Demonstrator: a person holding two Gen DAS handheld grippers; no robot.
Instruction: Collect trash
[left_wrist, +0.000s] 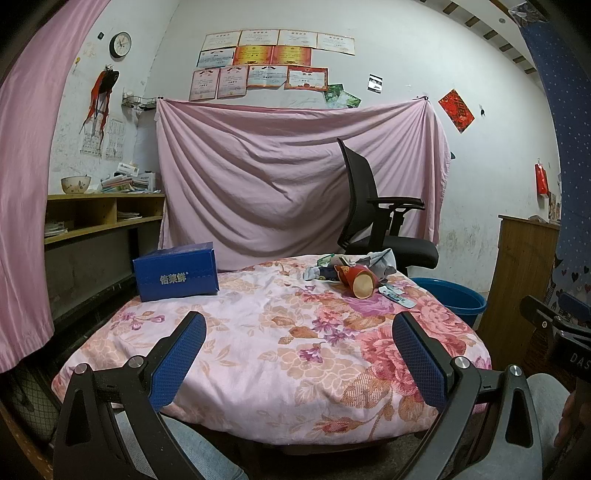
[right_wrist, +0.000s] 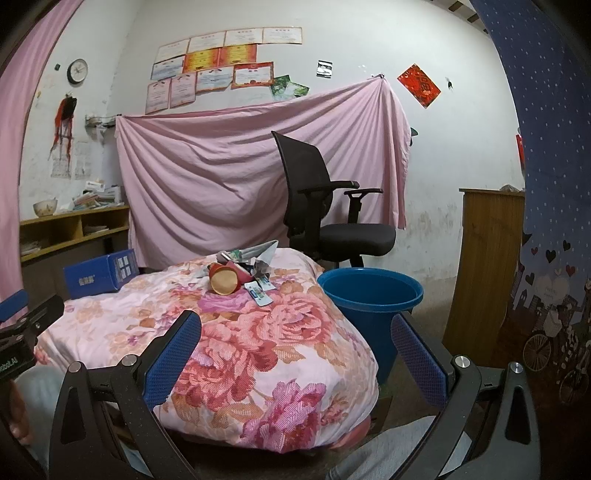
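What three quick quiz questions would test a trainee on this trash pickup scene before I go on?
1. True or false: the left gripper is shut on the red paper cup.
2. Where does the blue bucket stand?
A. On the chair
B. On the floor beside the floral-covered table
C. On the shelf
3. Fill in: the cup lies on its ____, next to crumpled wrappers.

Key: 1 false, both it and the right gripper are open and empty; 2 B; 3 side.
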